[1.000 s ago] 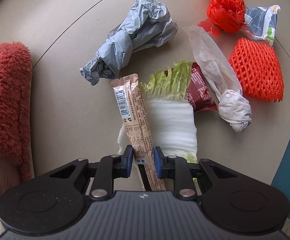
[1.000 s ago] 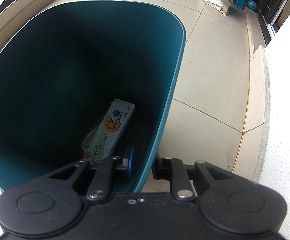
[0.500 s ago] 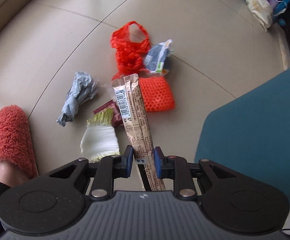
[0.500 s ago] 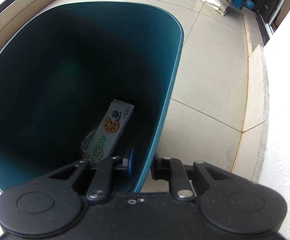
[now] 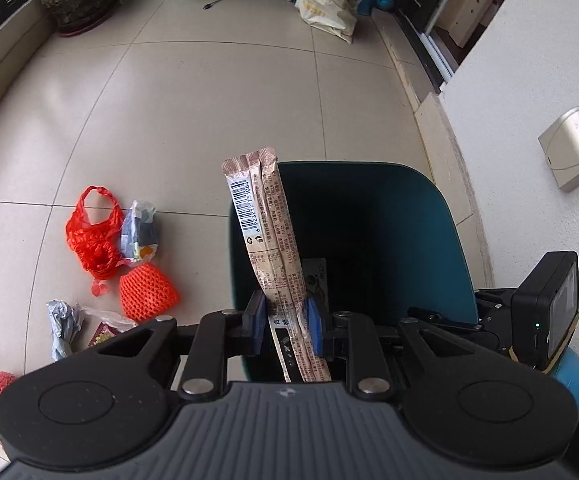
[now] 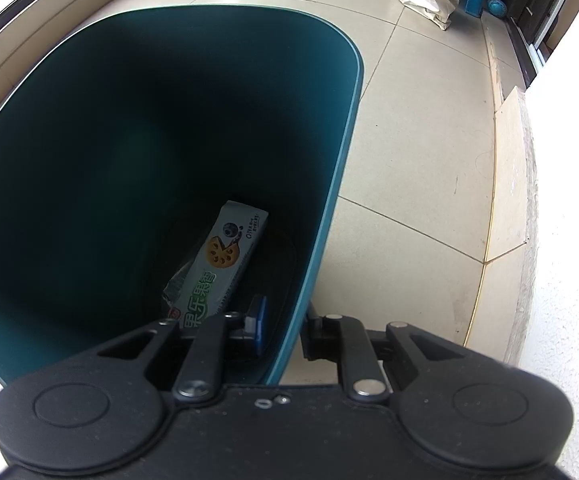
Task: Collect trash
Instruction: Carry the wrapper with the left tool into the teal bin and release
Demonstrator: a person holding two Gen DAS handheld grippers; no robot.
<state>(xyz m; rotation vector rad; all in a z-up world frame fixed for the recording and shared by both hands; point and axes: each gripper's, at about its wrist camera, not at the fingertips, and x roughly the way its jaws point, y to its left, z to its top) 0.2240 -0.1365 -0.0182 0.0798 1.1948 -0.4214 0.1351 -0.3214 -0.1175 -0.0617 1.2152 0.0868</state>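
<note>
Over the teal bin (image 5: pixel 429 200), beige wrapper (image 5: pixel 267 232) between left tongs (image 5: pixel 285 322).

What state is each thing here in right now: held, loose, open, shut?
Left gripper: shut on the wrapper.
Wrapper: held upright over the bin.
Right gripper: clamped on the bin wall.
Bin: open, nearly empty.
Box: lying at the bin's bottom.
Red bag: loose on the floor.
Orange net: loose on the floor.
</note>
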